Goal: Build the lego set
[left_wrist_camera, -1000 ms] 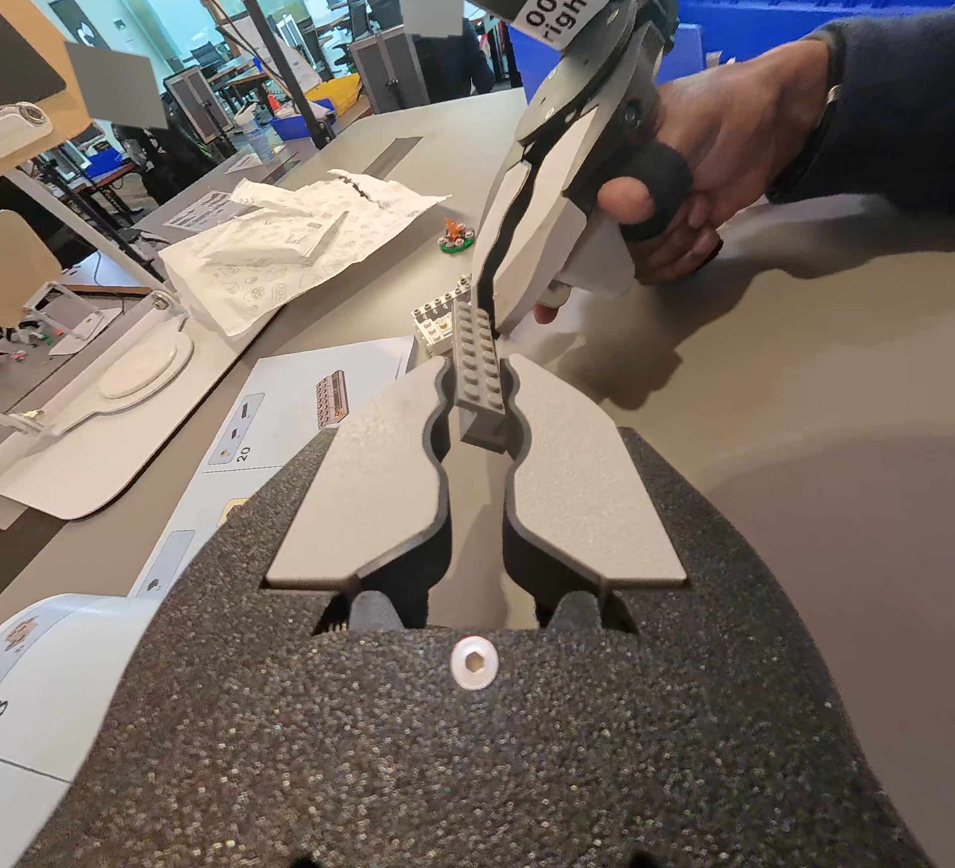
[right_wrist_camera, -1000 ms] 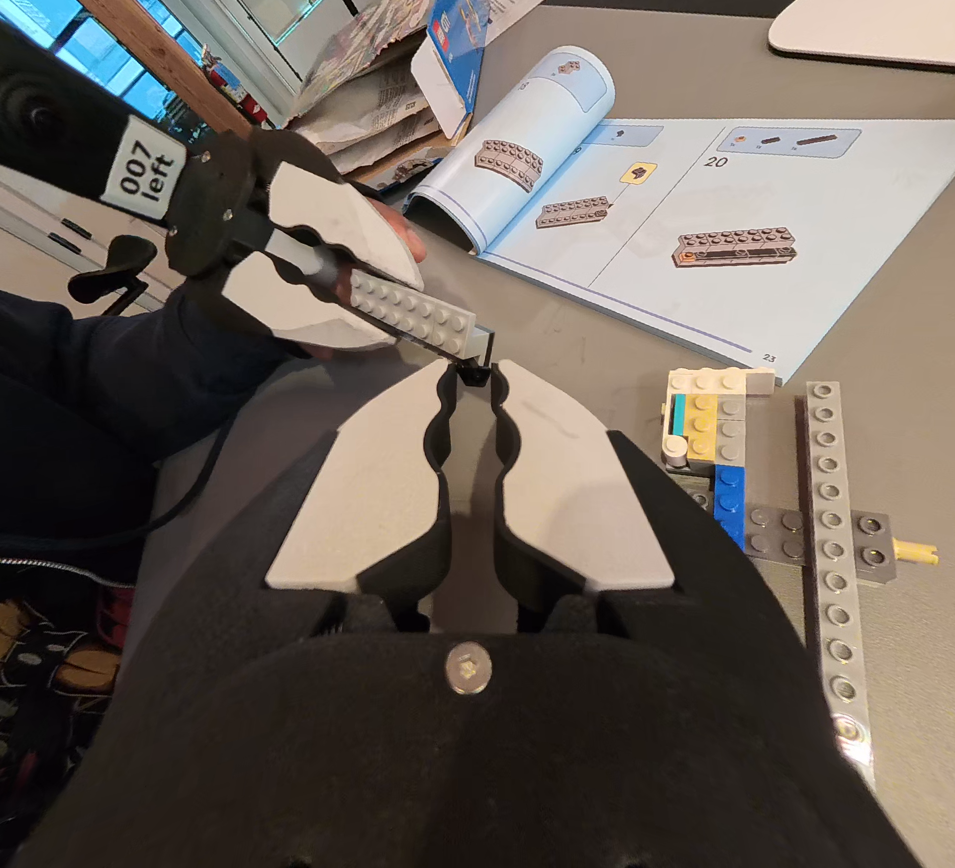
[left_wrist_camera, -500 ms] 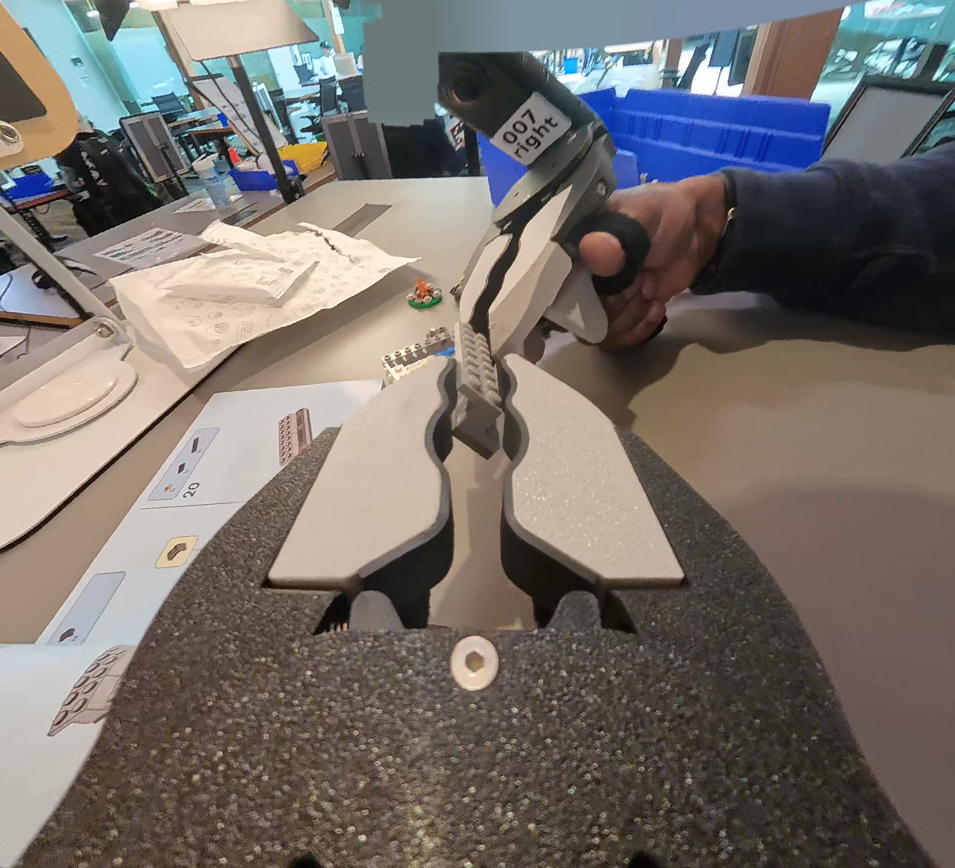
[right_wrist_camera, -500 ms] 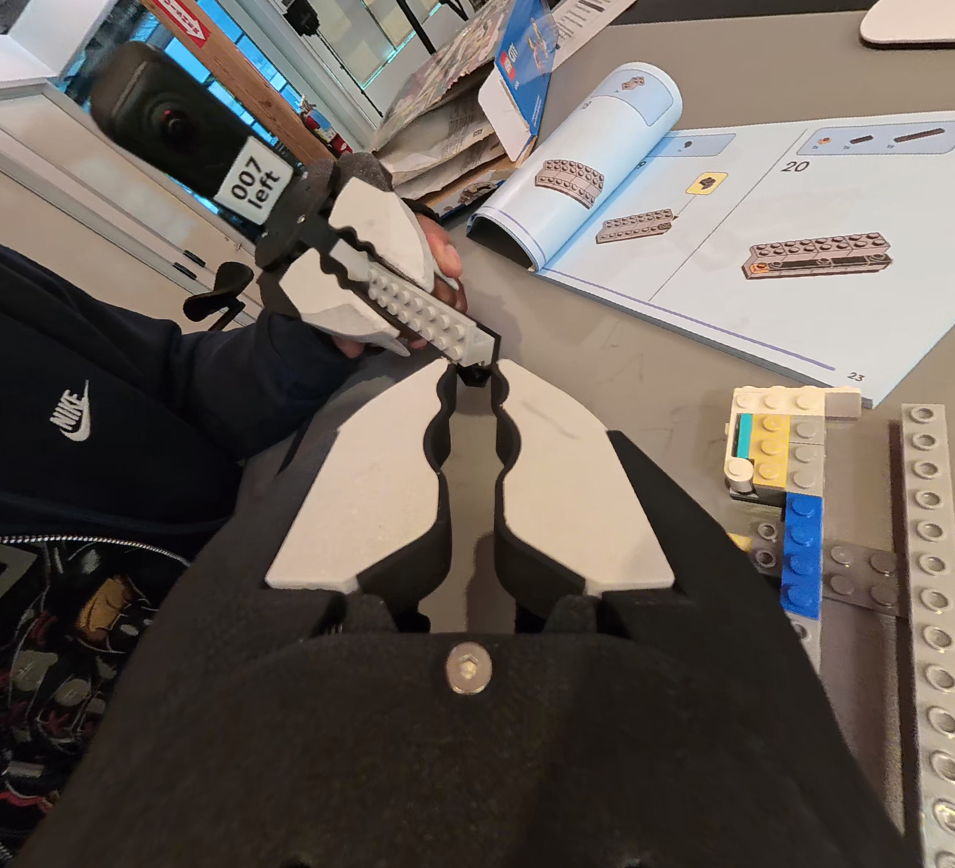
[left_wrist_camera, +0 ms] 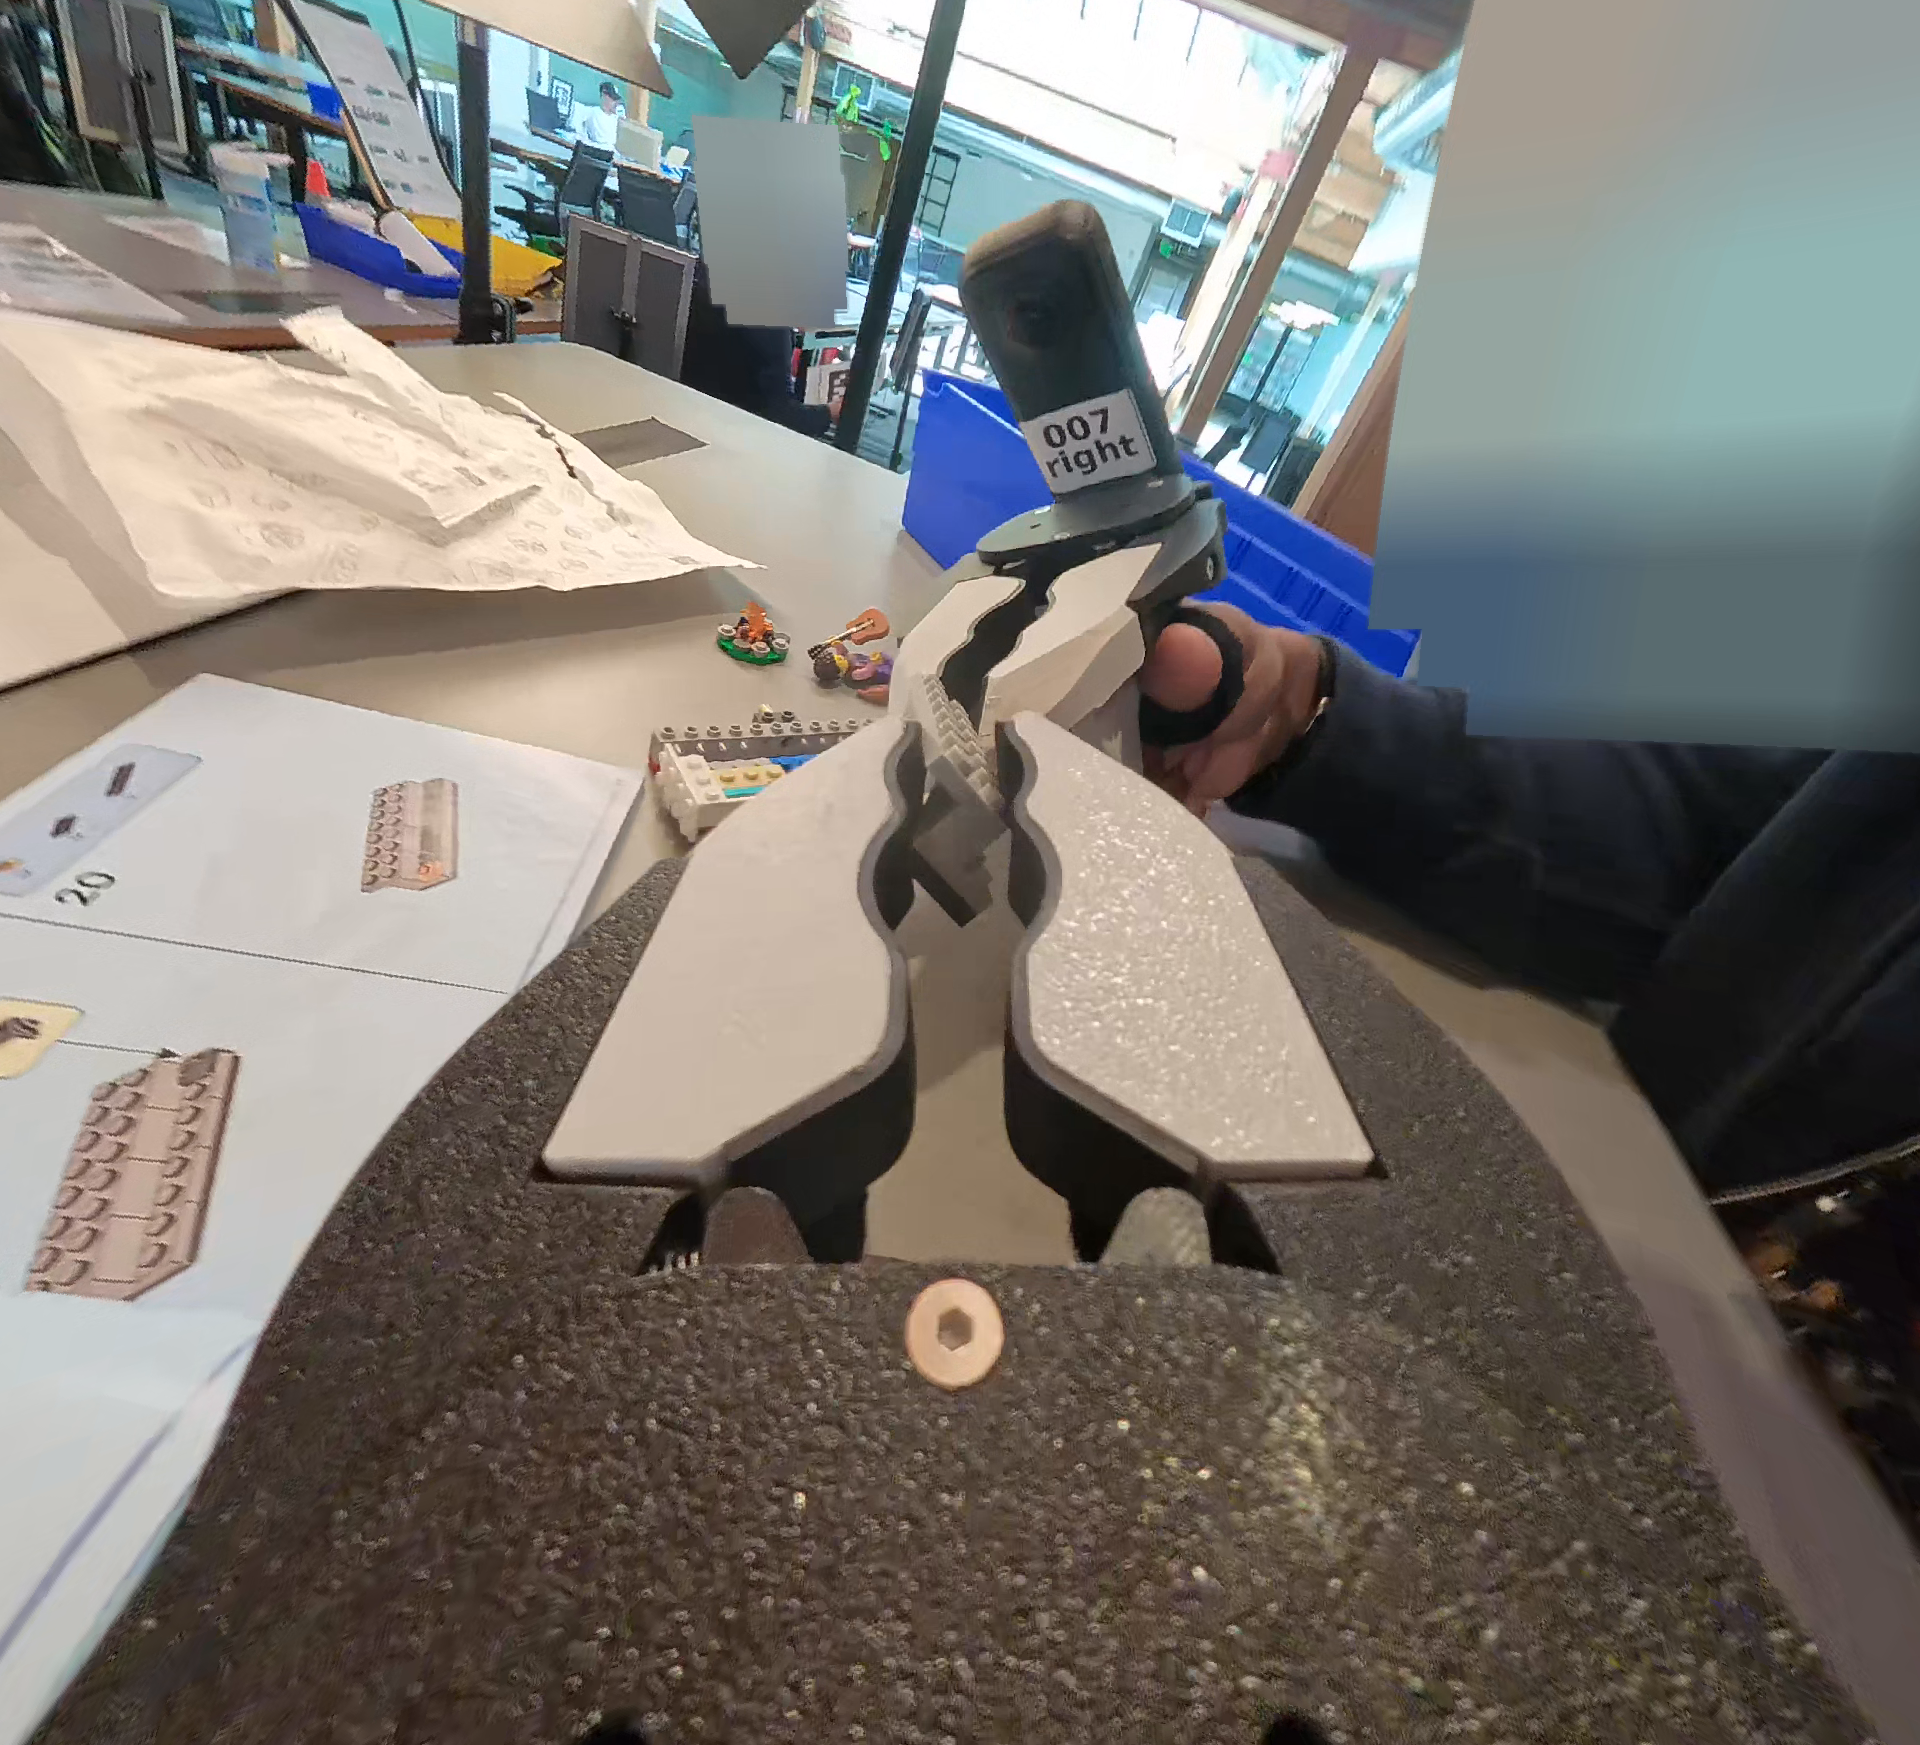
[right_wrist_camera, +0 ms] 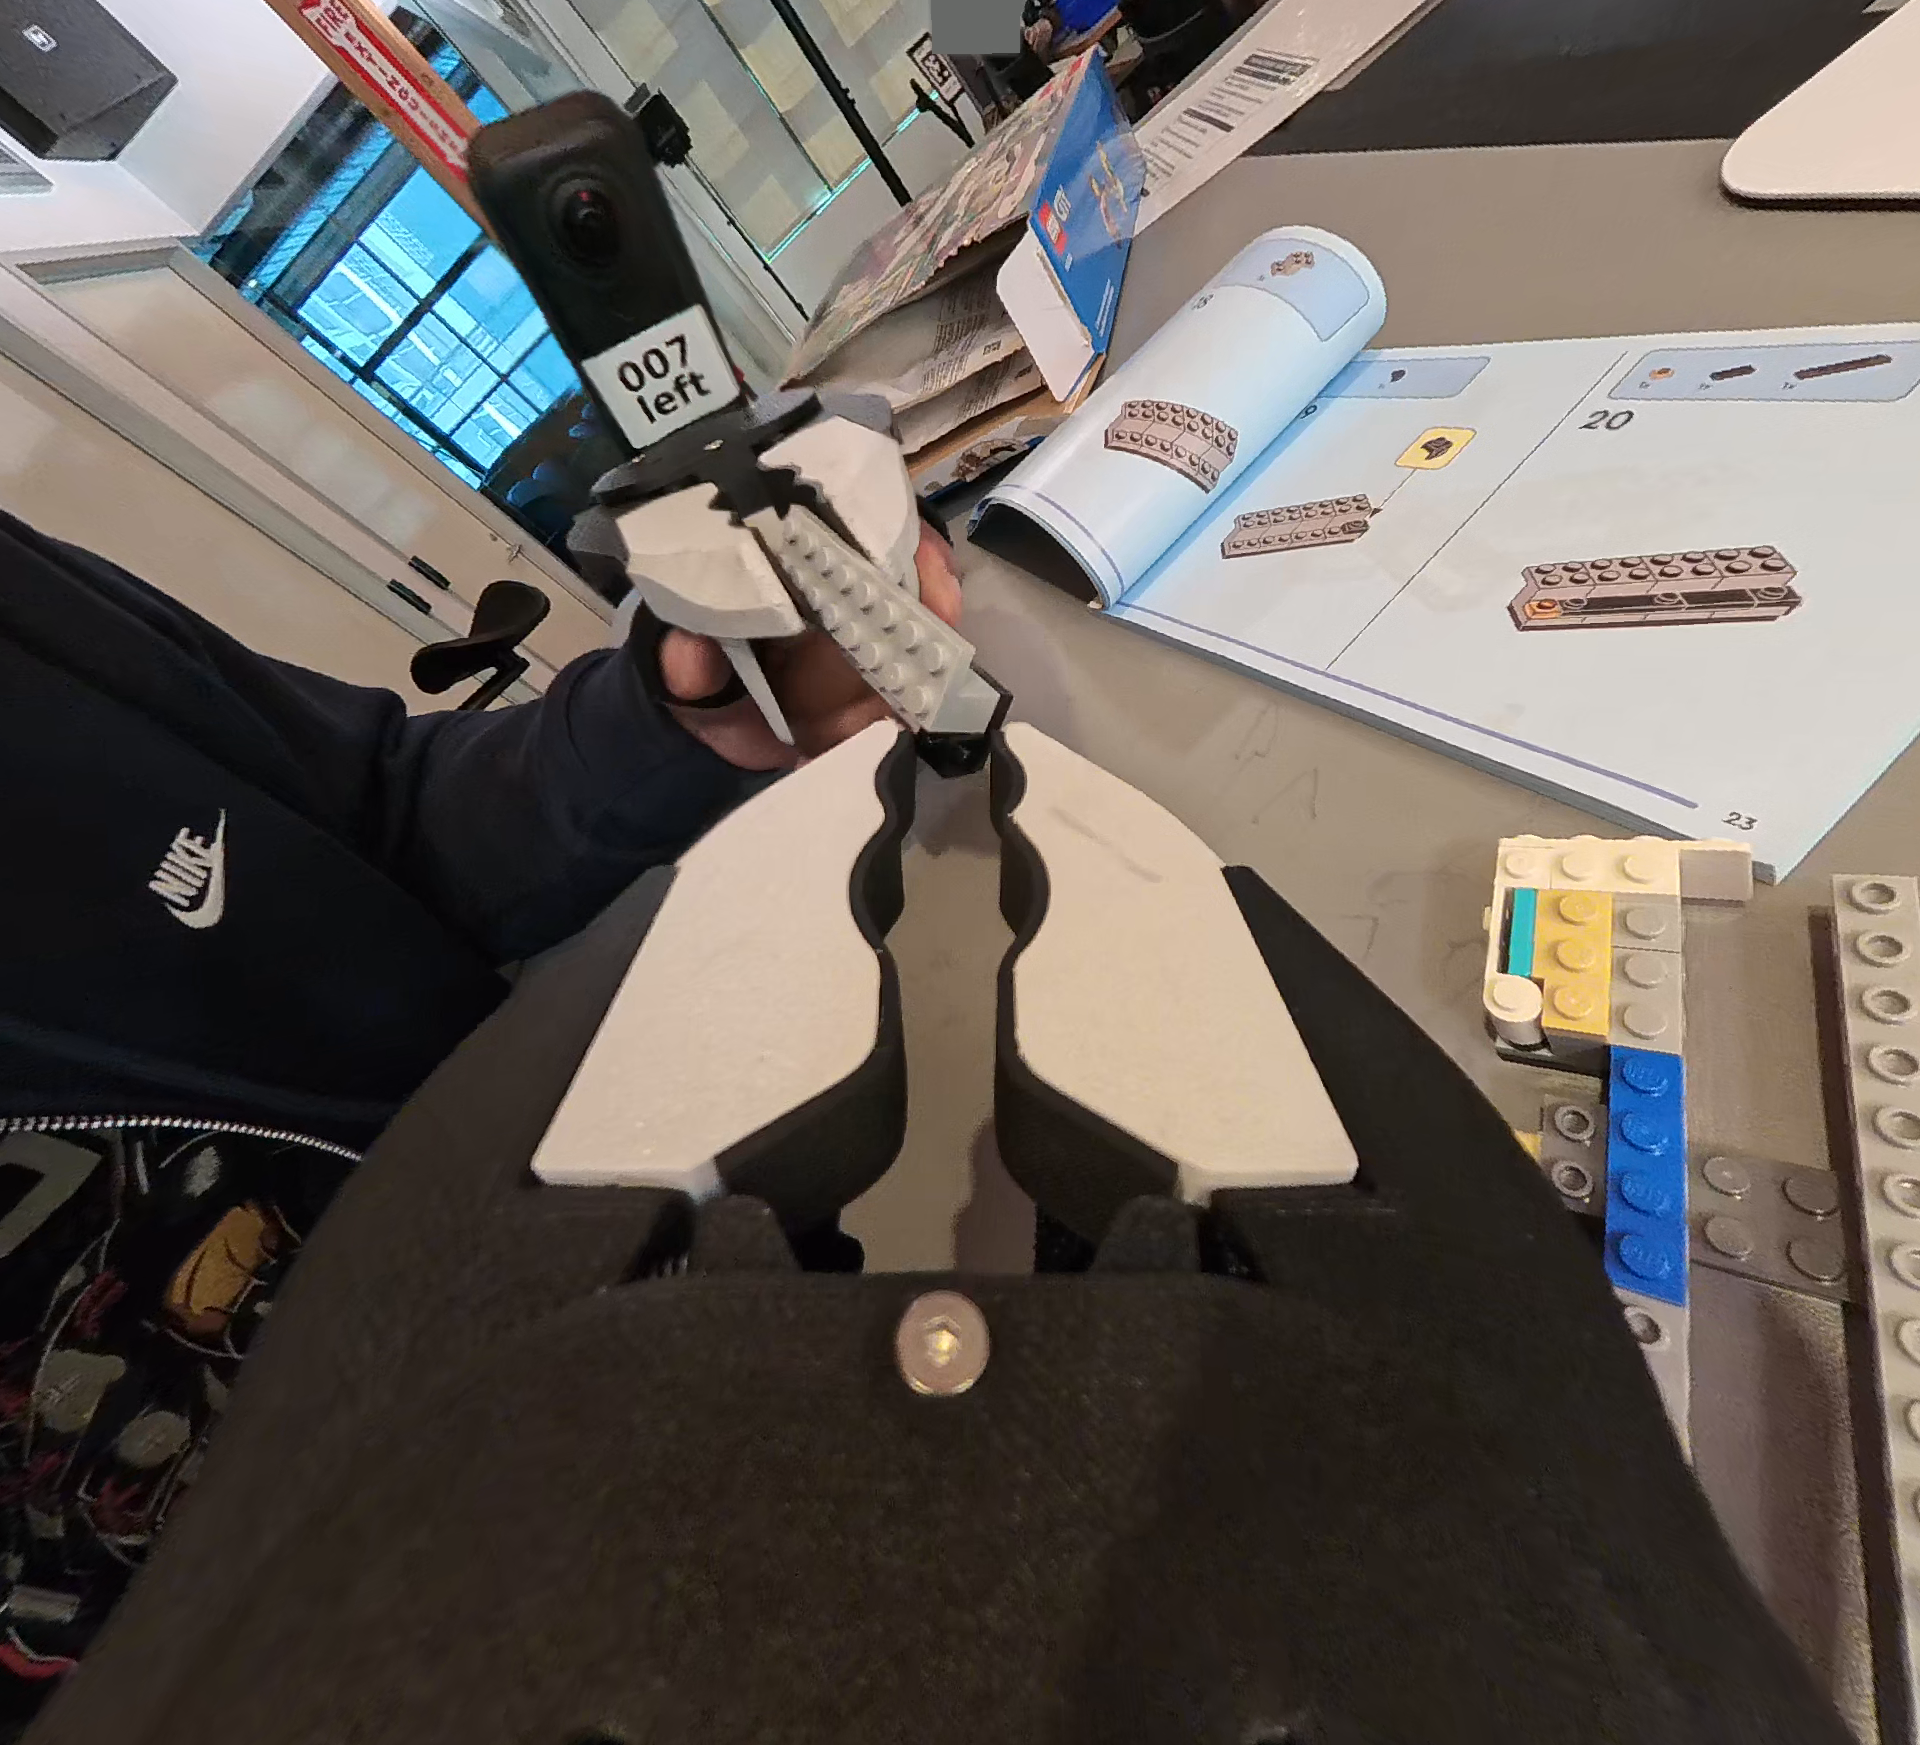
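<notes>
left wrist view: a grey studded plate (left_wrist_camera: 954, 765) sits clamped between the left gripper (left_wrist_camera: 958, 739) fingers, held above the table (left_wrist_camera: 1039, 1176). right wrist view: the right gripper (right_wrist_camera: 948, 745) pinches a small black piece (right_wrist_camera: 951, 753) at its tips, touching the plate's (right_wrist_camera: 883, 630) free end. a partly built brick model (right_wrist_camera: 1600, 1020) lies to the right, just beside an open instruction booklet (right_wrist_camera: 1507, 500). two small figures (left_wrist_camera: 810, 646) rest farther back, near crumpled paper (left_wrist_camera: 312, 469).
</notes>
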### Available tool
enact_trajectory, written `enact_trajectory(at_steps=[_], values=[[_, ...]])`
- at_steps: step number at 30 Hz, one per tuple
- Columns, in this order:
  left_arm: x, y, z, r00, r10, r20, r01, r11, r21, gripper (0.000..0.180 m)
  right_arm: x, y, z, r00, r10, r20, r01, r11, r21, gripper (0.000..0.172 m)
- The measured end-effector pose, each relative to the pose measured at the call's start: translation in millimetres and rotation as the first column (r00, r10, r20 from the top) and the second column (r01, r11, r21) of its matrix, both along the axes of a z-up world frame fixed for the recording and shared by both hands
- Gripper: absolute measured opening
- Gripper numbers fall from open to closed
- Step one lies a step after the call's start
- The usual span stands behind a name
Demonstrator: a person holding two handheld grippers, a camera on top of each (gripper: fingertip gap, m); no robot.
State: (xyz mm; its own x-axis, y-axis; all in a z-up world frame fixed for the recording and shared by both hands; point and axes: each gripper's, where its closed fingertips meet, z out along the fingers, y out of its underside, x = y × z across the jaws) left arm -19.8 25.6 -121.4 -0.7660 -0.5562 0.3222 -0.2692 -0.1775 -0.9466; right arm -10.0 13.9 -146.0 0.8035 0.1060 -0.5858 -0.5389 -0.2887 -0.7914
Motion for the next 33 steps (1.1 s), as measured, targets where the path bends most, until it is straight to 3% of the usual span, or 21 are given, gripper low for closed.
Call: enact_trajectory(at_steps=[9,23,33], values=[[6.0,4.0,0.5,0.985,-0.039,-0.167,-0.002,0.972,-0.233,0.013,3.0,-0.7,3.3,0.993,-0.010,-0.114,0.011,1.000,0.014,0.014],[0.3,2.0,6.9,0.992,-0.069,-0.102,0.044,0.972,-0.230,0.013,-1.2,-2.6,9.8,0.973,0.043,-0.226,-0.028,0.997,0.067,0.013],[-1.0,0.8,7.0,0.995,-0.061,-0.075,0.046,0.980,-0.192,0.013,-1.5,-1.7,8.6,0.982,0.031,-0.185,-0.020,0.998,0.061,0.013]])
